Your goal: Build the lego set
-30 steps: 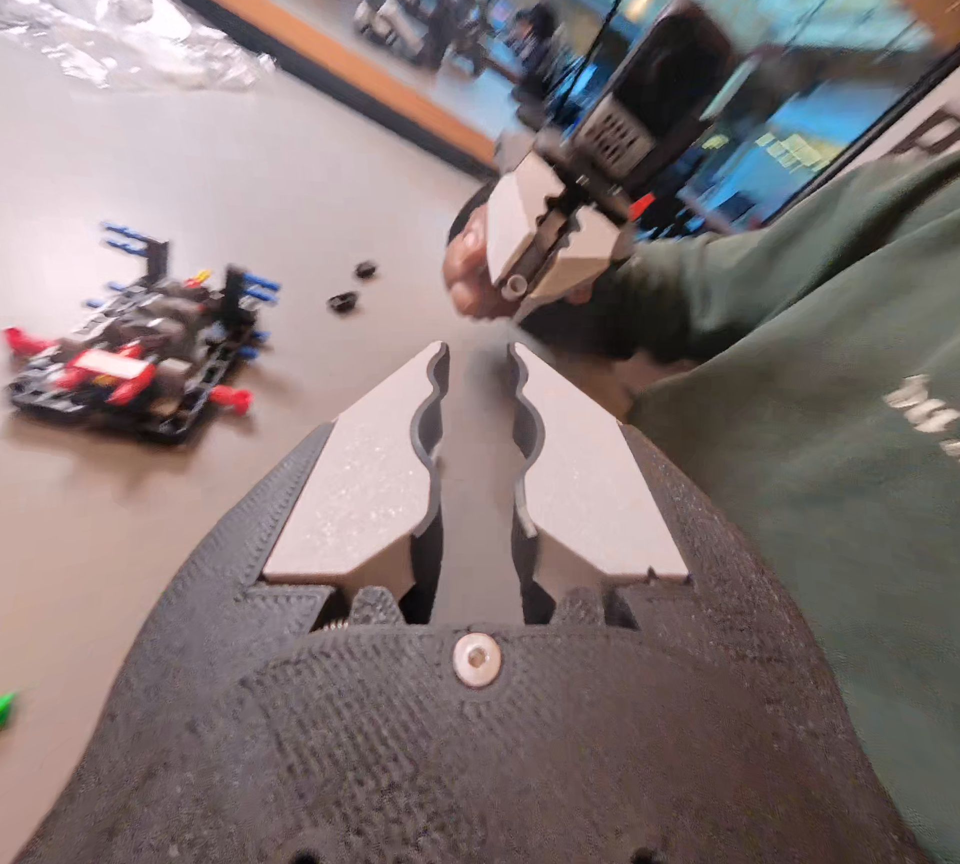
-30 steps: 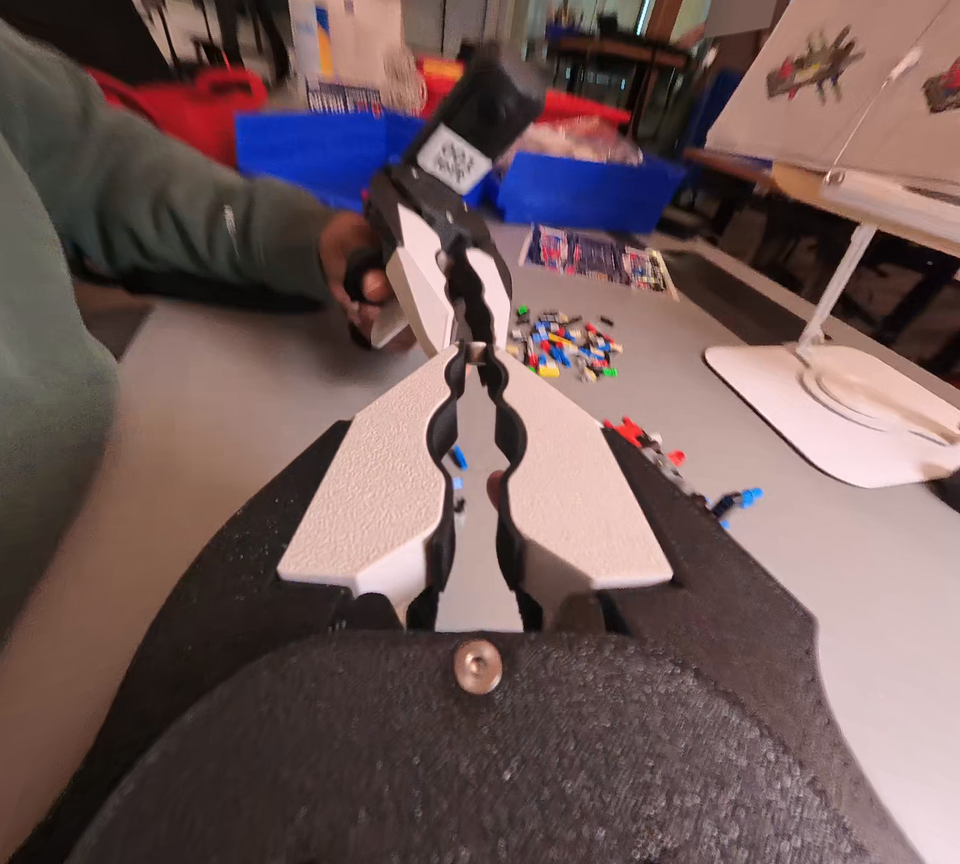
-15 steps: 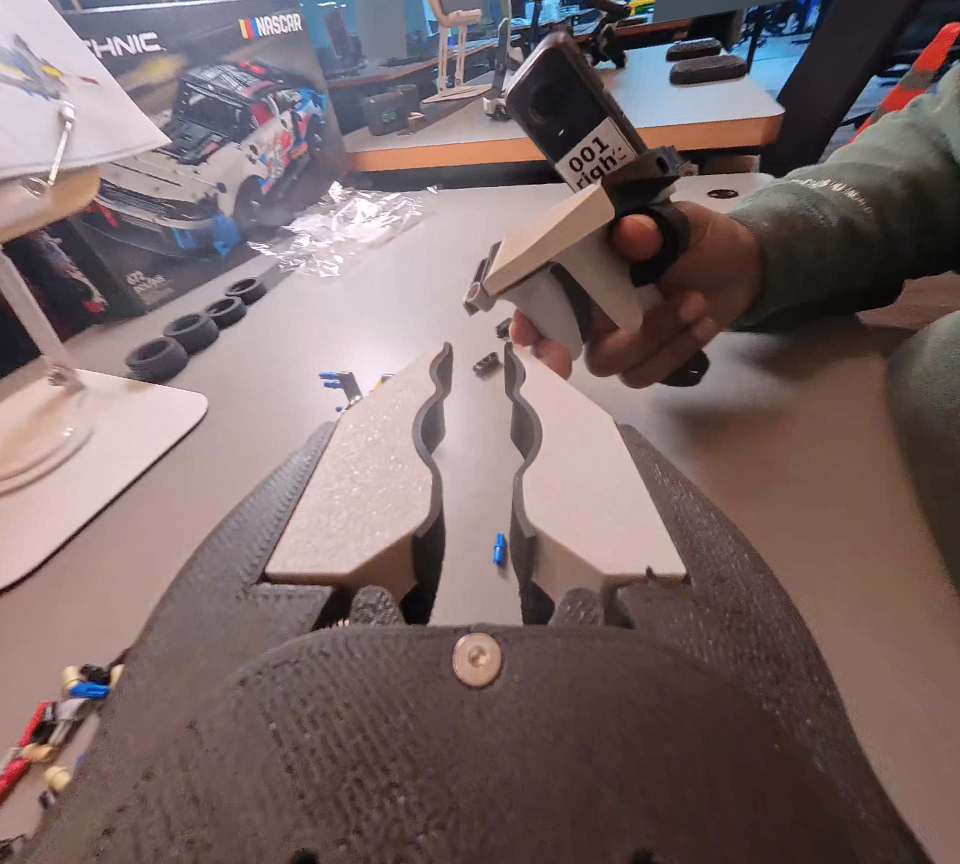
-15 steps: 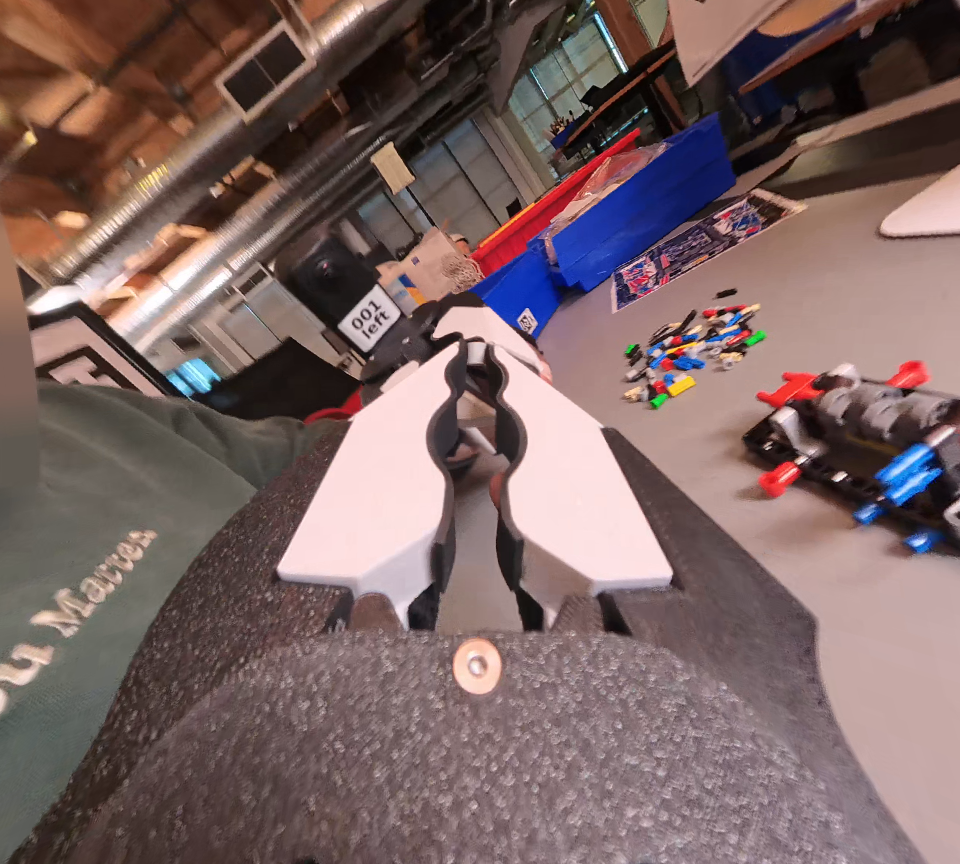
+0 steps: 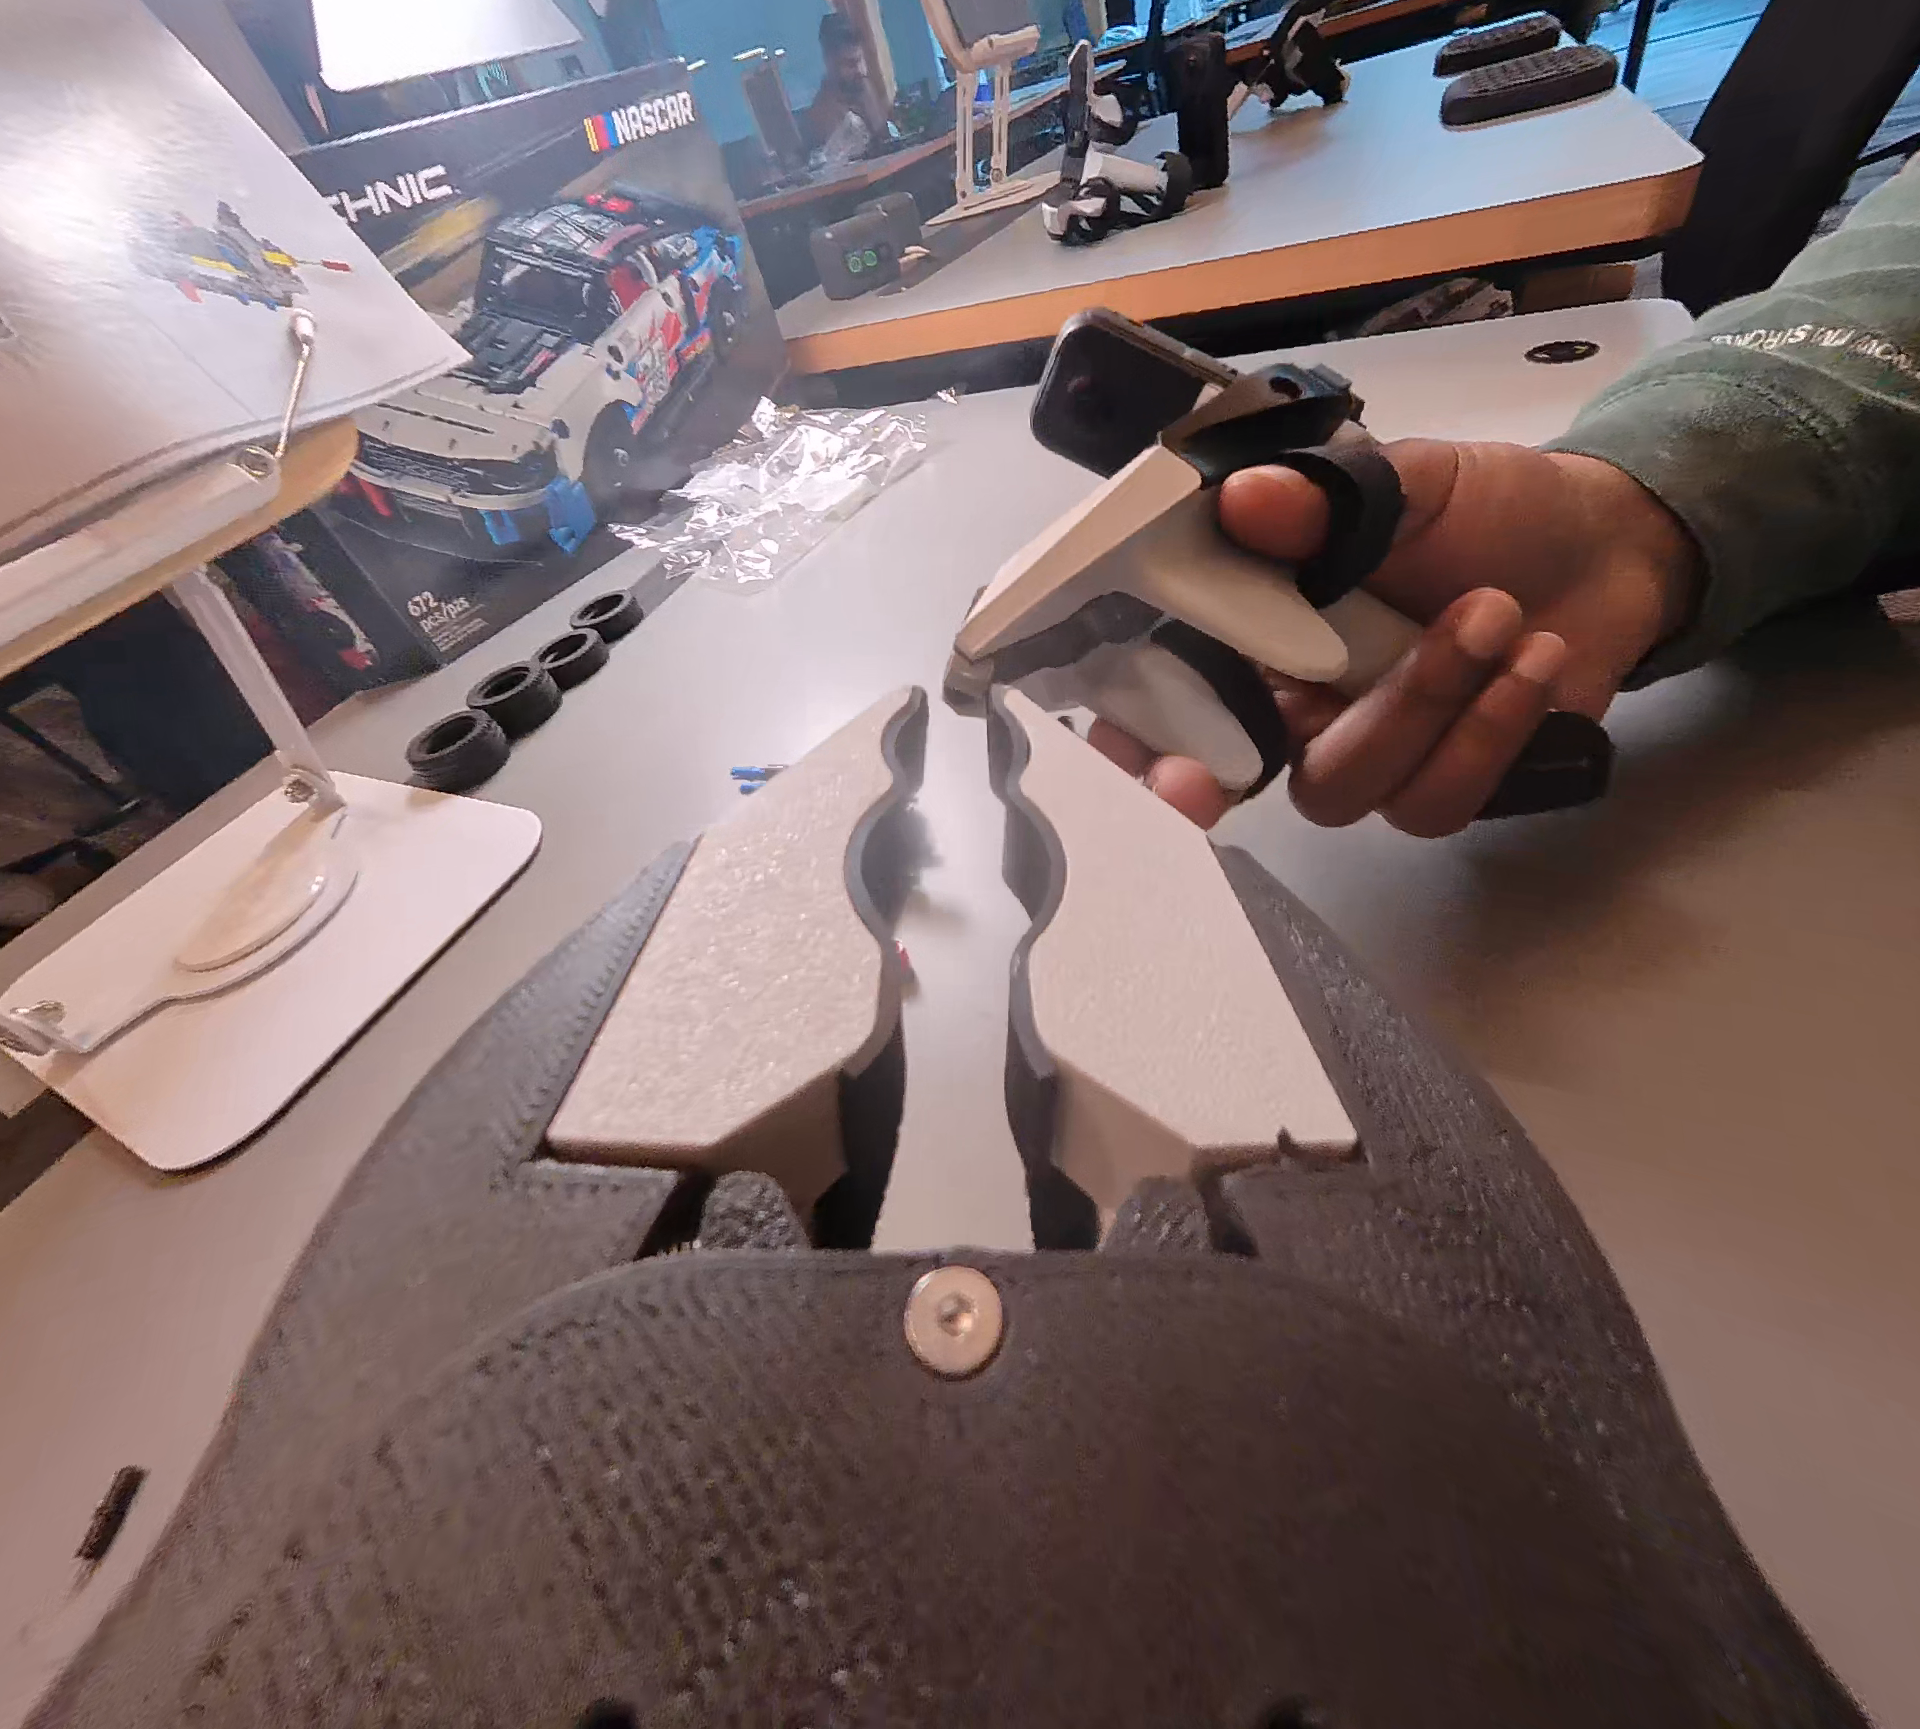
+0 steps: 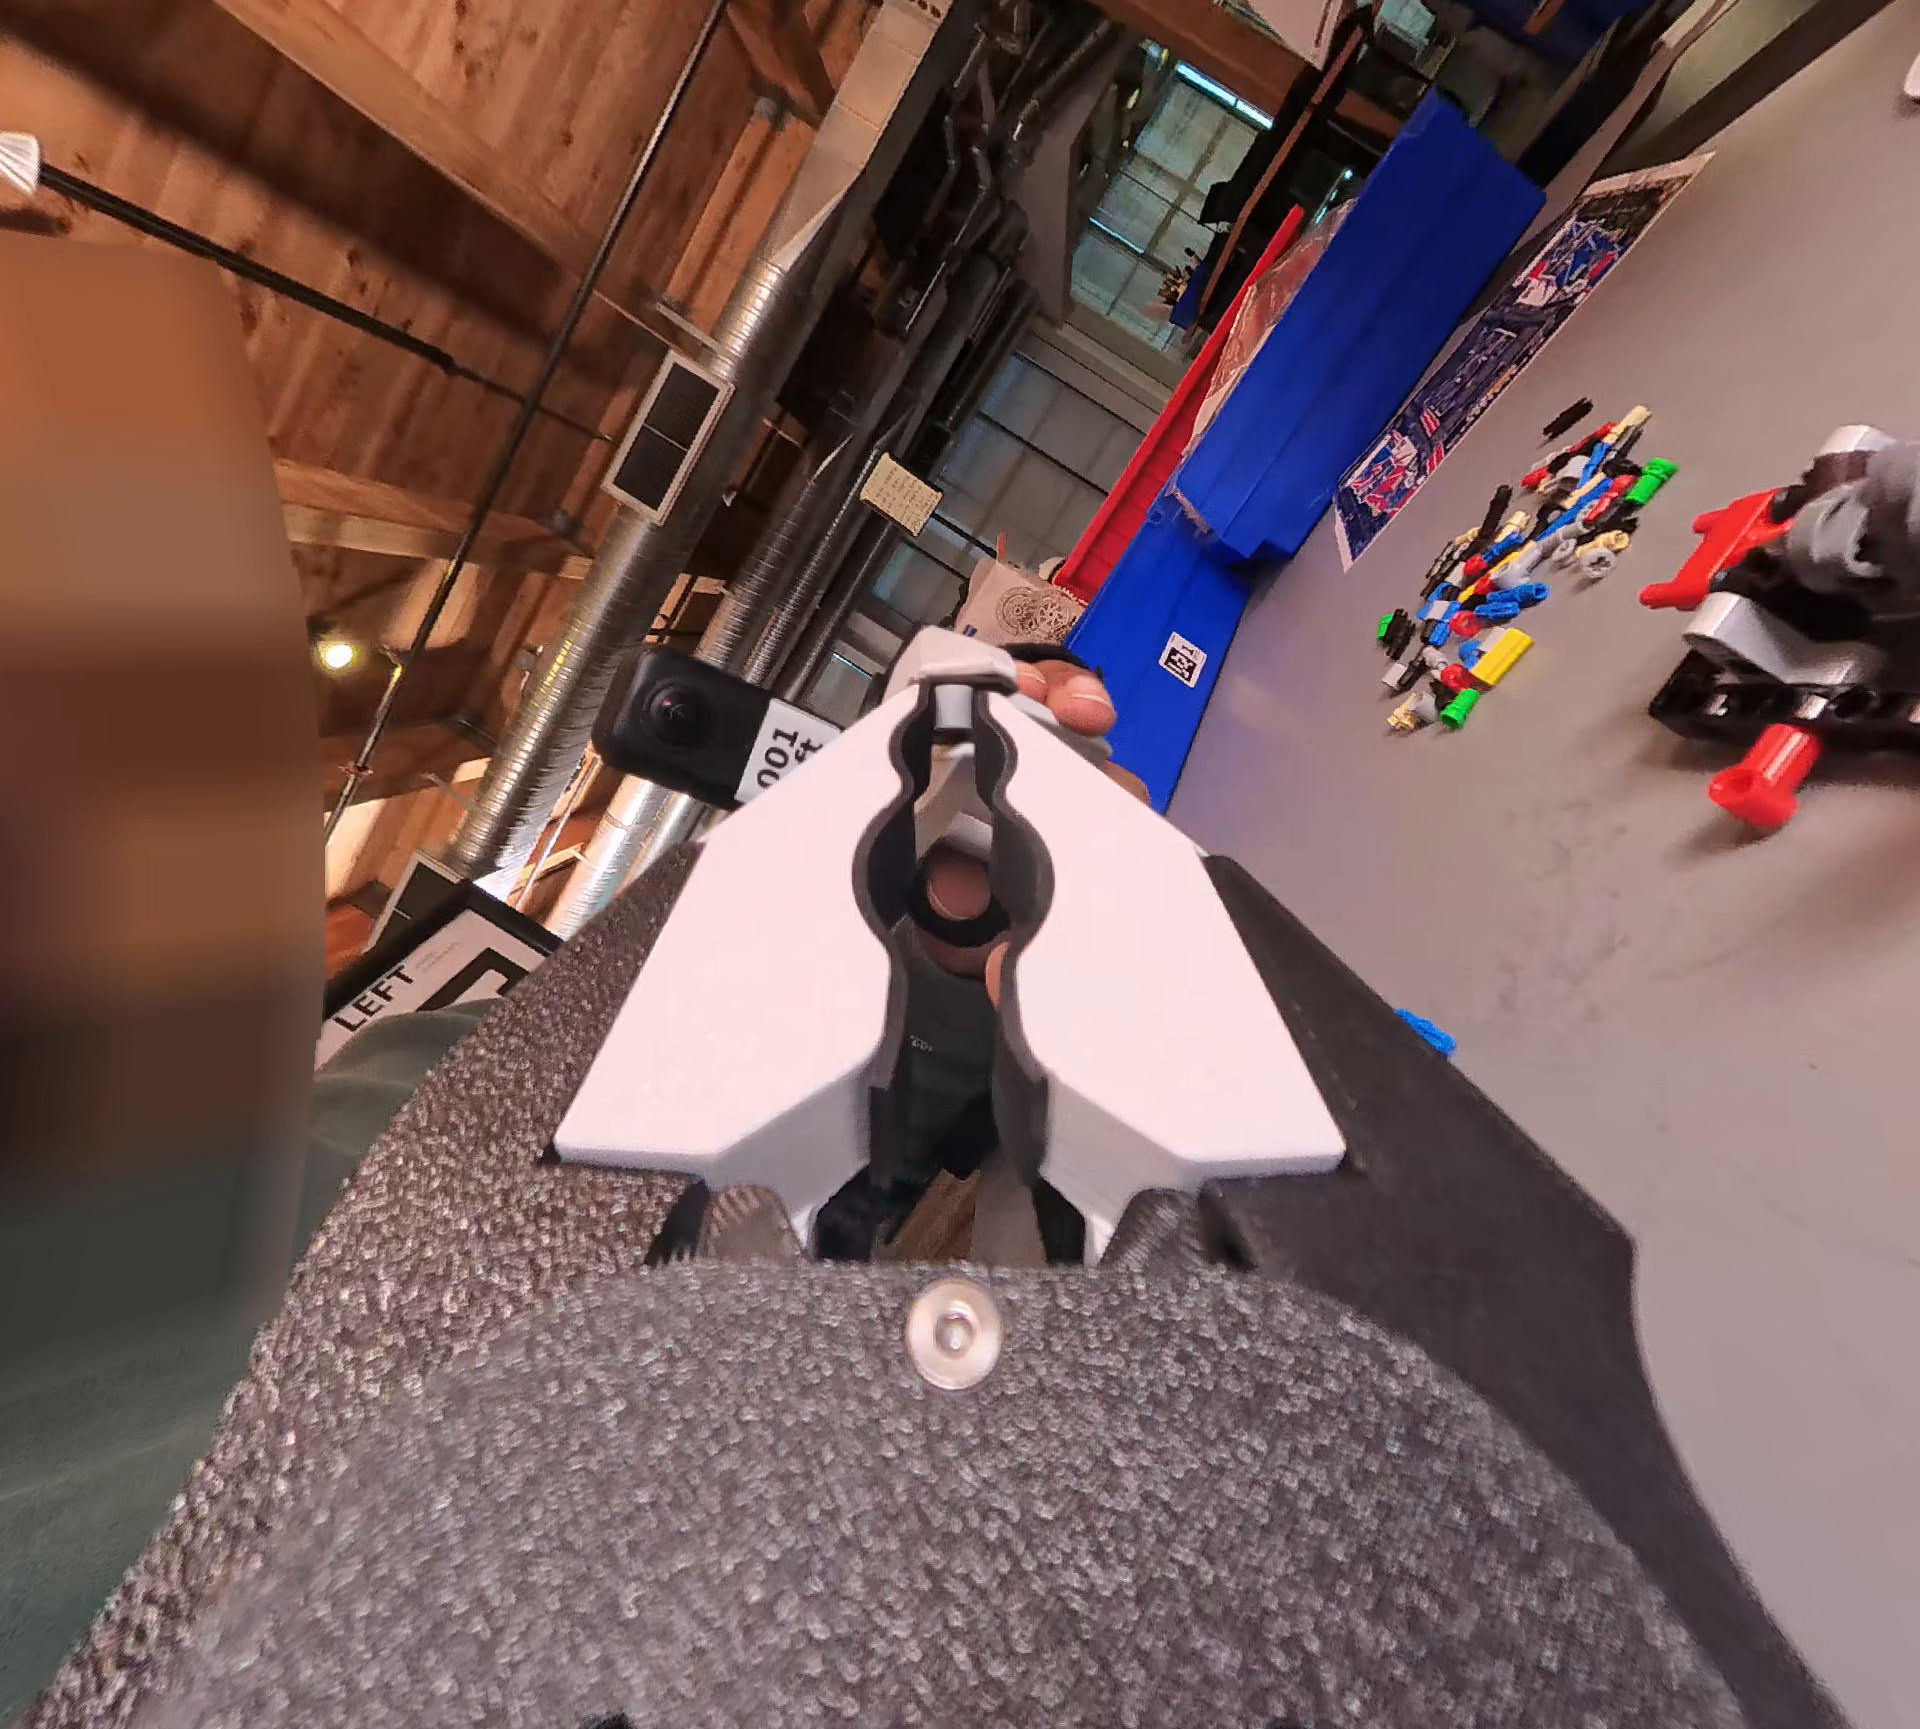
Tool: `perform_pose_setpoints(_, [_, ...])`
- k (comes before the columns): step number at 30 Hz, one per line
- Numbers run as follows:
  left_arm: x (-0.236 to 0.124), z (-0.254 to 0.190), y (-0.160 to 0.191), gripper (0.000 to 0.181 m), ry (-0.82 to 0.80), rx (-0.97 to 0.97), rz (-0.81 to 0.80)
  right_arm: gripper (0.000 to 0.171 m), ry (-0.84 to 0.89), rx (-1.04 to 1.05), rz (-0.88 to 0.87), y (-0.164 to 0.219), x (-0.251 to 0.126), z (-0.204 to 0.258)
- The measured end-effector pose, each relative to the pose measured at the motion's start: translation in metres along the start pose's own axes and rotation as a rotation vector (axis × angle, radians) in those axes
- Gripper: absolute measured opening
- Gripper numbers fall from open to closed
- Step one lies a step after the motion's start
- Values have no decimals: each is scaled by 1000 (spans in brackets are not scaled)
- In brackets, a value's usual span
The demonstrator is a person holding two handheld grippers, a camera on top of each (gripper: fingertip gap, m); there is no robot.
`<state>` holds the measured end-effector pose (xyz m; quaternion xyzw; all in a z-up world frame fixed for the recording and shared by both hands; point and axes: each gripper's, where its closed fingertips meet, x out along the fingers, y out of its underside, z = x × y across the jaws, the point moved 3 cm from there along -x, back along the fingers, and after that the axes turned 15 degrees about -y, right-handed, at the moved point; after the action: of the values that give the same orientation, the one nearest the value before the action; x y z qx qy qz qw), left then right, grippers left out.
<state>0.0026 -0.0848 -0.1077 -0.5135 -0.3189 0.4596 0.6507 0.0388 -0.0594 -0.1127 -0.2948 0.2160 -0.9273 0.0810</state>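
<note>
A small grey lego piece [image 6: 951, 711] was pinched at the tips of the right hand-held gripper [image 6: 953, 705], held above the grey worktop [image 6: 1507, 1004]. The left hand-held gripper [image 5: 956, 711] was held narrowly parted and empty, its tips just beside the piece [image 5: 968, 684]. The part-built lego model [image 6: 1808, 630] lay on the worktop near a pile of loose pieces [image 6: 1507, 578]. Four tyres [image 5: 525, 687], a set box [image 5: 540, 308] and a white stand [image 5: 260, 931] were seen farther off, under a wooden ceiling [image 6: 364, 17].
</note>
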Motion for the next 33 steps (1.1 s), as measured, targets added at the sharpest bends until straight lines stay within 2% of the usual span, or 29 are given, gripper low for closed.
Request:
perform_pose_setpoints(1, [-1, 0, -1, 9, 1, 6, -5, 5, 2, 5, 0, 1, 0, -1])
perform_pose_setpoints(5, [-2, -2, -1, 7, 11, 48, -4, 5, -4, 15, 12, 3, 0, -2])
perform_pose_setpoints(9, [-10, -6, -4, 6, 98, 67, -14, 5, -44, 22, 92, 7, 2, 3])
perform_pose_setpoints(15, [-28, -20, 0, 6, 341, 101, 15, 8, -103, -8, 410, 26, -2, 12])
perform_pose_setpoints(18, [-33, -29, 7, 6, 416, 141, 54, 9, -87, -31, 568, 38, -7, 12])
perform_pose_setpoints(21, [-35, -37, 13, 6, 466, 166, 86, 9, -69, -31, 642, 47, -11, 9])
perform_pose_setpoints(28, [-34, -40, 22, 6, 464, 253, 130, 6, -23, 33, 657, 53, -15, -1])
perform_pose_setpoints(31, [-33, -37, 21, 6, 430, 266, 124, 5, -22, 64, 617, 51, -15, -3])
perform_pose_setpoints(33, [-28, -29, 15, 7, 369, 207, 90, 4, -45, 57, 543, 42, -12, -1])
